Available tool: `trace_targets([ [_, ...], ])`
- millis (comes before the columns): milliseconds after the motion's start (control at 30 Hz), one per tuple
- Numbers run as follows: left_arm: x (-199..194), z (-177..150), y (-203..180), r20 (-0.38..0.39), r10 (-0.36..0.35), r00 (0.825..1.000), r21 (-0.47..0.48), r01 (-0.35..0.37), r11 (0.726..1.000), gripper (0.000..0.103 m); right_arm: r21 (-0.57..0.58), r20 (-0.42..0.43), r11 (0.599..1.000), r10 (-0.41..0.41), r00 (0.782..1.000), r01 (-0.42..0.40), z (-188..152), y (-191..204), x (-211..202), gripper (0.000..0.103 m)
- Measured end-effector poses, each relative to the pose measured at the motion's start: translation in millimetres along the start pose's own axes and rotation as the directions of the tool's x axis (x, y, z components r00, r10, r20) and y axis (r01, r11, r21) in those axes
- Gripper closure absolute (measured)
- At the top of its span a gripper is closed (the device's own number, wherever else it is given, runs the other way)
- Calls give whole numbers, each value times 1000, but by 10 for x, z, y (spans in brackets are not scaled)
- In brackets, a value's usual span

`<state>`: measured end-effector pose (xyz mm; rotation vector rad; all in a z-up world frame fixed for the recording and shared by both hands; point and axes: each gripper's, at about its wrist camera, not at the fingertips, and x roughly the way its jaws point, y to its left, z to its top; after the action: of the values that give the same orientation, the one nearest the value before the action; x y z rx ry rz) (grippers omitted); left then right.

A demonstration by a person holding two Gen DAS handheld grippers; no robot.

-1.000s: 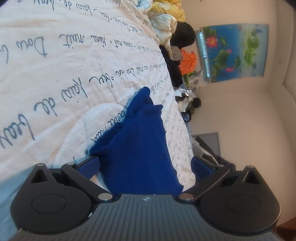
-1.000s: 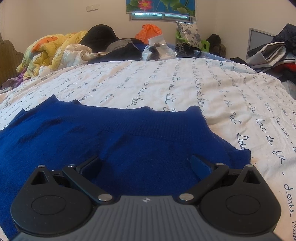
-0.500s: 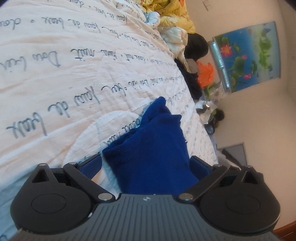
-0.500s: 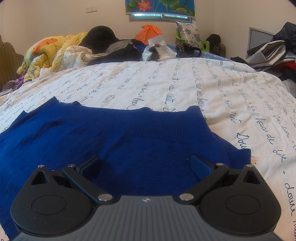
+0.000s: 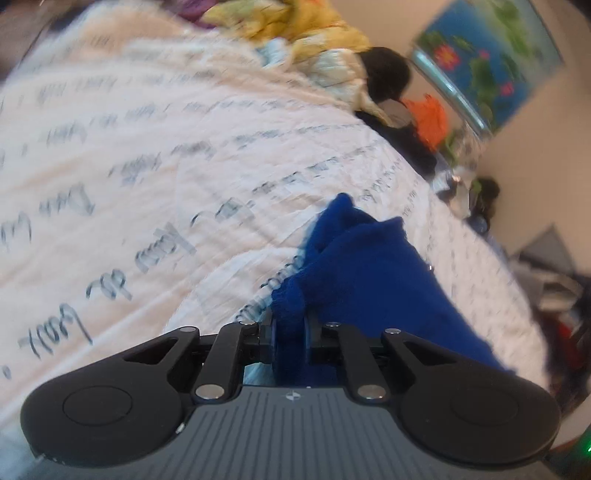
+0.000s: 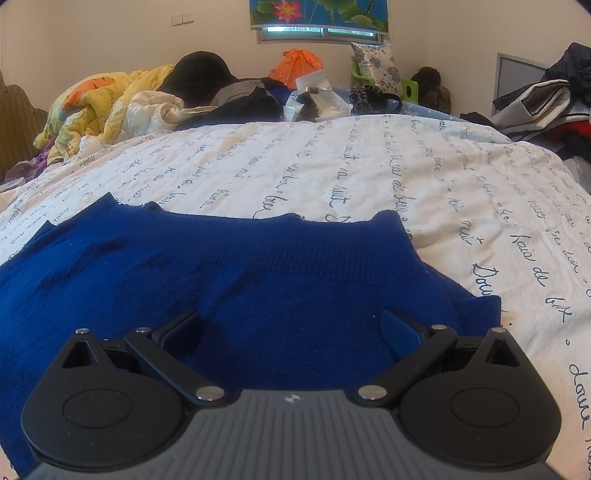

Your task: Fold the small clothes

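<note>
Left gripper (image 5: 290, 328) pinches an edge of the blue sweater (image 6: 258, 280) — spread flat on the bedspread (image 6: 369, 177). Right gripper (image 6: 291, 325) hovers above it, its 2 fingers apart.

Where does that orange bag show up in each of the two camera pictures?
Left wrist view: orange bag upper right, at the bed's far edge, below the lotus picture.
Right wrist view: orange bag top centre, behind the bed, under the lotus picture.
Shared landmark: the lotus picture.

Sweater (image 6: 258, 280) flat on bedspread (image 6: 369, 177) (clothes pile (image 6: 110, 99) behind, seemingly)
</note>
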<state>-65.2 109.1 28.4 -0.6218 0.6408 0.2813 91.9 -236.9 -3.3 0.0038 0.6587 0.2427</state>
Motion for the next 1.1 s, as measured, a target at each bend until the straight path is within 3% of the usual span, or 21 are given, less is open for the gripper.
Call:
trace_targets([
  [33,-76,-37,-150,48,0,999,110,-5,994,89,28,-13,999,-16,1000,16,78,21,-26,0],
  [67,-187,-111,-345,109,-45,993,248,17,969,89,90,-11,996,-4,1000,5,196,49,-87,0],
  [100,-280,-214,-534,151,-99,984,391,32,920,89,157,16,986,58,998,-60,321,78,-160,0],
  [133,-348,-369,-735,178,-151,972,544,30,839,89,219,41,962,159,987,-164,445,115,-201,0],
  [167,-385,-534,-887,190,-194,963,658,22,753,89,280,40,915,293,955,-292,576,173,-175,0],
  [200,-403,-681,-970,184,-233,955,726,29,687,89,334,10,851,426,905,-405,689,256,-76,0],
  [233,-400,-800,-1023,166,-258,952,768,39,639,89,391,-37,779,545,837,-490,770,353,80,0],
  [267,-387,-907,-1059,153,-270,951,799,42,600,89,457,-89,700,651,754,-550,819,464,284,0],
  [300,-392,-976,-1069,153,-278,948,816,38,577,89,502,-136,654,706,695,-566,839,562,469,0],
  [333,-404,-1027,-1066,160,-283,946,826,29,563,89,518,-176,652,715,676,-554,850,646,604,0],
  [400,-410,-1065,-1057,149,-281,948,840,28,542,89,488,-226,706,670,707,-513,884,777,760,0],
  [533,-411,-1068,-1004,138,-273,952,854,25,519,89,440,-242,745,636,733,-501,916,887,917,3],
  [567,-388,-1069,-1018,134,-270,953,860,23,509,89,427,-243,760,618,748,-490,918,893,948,13],
  [633,-362,-1089,-1031,133,-266,955,873,15,488,89,411,-259,788,583,770,-459,893,877,1041,49],
  [667,-356,-1106,-1047,132,-266,955,881,10,473,89,410,-272,790,583,766,-455,857,855,1098,79],
  [700,-344,-1119,-1086,133,-268,954,891,3,454,89,413,-270,785,589,762,-461,825,836,1136,85],
  [800,-427,-1157,-1252,117,-322,939,916,23,399,89,400,-208,762,617,759,-509,827,667,995,92],
  [933,-604,-1305,-1614,30,-459,888,935,137,328,89,357,-70,732,641,764,-581,959,95,418,92],
  [1000,-625,-1467,-1812,-30,-513,858,938,201,282,89,351,-26,745,613,790,-567,932,-358,134,92],
  [1100,-551,-1722,-2053,-151,-532,833,922,313,229,89,385,-37,799,513,857,-462,715,-980,-79,91],
])
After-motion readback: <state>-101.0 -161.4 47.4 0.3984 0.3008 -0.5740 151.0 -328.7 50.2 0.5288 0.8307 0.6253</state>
